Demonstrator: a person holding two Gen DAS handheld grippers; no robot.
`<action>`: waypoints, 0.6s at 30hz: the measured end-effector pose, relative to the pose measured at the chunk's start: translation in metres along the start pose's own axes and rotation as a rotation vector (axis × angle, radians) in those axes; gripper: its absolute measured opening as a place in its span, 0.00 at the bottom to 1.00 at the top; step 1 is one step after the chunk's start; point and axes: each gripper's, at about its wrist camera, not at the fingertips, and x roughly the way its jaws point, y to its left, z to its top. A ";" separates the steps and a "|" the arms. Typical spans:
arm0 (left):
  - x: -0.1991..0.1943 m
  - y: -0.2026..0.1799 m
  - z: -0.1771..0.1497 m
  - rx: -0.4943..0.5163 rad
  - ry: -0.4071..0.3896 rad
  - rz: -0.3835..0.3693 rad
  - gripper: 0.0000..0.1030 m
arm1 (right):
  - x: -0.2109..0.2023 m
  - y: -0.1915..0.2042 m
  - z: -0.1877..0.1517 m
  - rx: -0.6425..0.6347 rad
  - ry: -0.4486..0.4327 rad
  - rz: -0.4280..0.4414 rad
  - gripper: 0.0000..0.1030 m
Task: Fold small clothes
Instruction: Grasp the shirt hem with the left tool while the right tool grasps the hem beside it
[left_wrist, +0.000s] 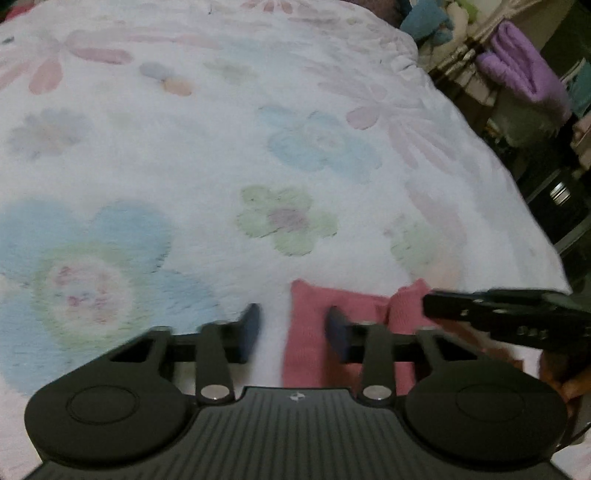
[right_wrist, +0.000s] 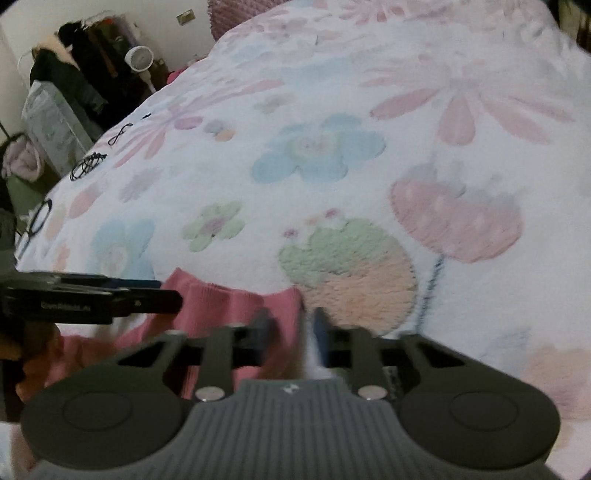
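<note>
Floral fleece blanket (left_wrist: 221, 155), cluttered dim room

A floral fleece blanket (left_wrist: 221, 155) spreads beside a purple towel (left_wrist: 524, 70)

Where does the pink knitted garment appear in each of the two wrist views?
Left wrist: pink knitted garment at bottom centre-right, beside the fingers.
Right wrist: it lies bottom centre-left.
Shared landmark: the green flower print on the fluffy white blanket.

Between and just past our jaws we see a plain pink garment (left_wrist: 314, 332). Beyond them we see a fluffy white blanket (left_wrist: 221, 155) patterned with pastel flowers in blue, green, pink and lilac. The left gripper (left_wrist: 291, 328) and right gripper (right_wrist: 291, 332) are black with dark blue pads.
</note>
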 end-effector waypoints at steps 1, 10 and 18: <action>-0.001 0.001 0.000 -0.001 0.002 -0.020 0.03 | 0.002 0.000 0.000 0.001 0.000 0.015 0.00; -0.077 -0.011 -0.019 0.131 -0.081 -0.095 0.03 | -0.061 0.023 -0.004 -0.268 -0.048 0.038 0.00; -0.113 -0.039 -0.068 0.294 -0.005 -0.091 0.03 | -0.110 0.050 -0.061 -0.511 -0.026 0.082 0.00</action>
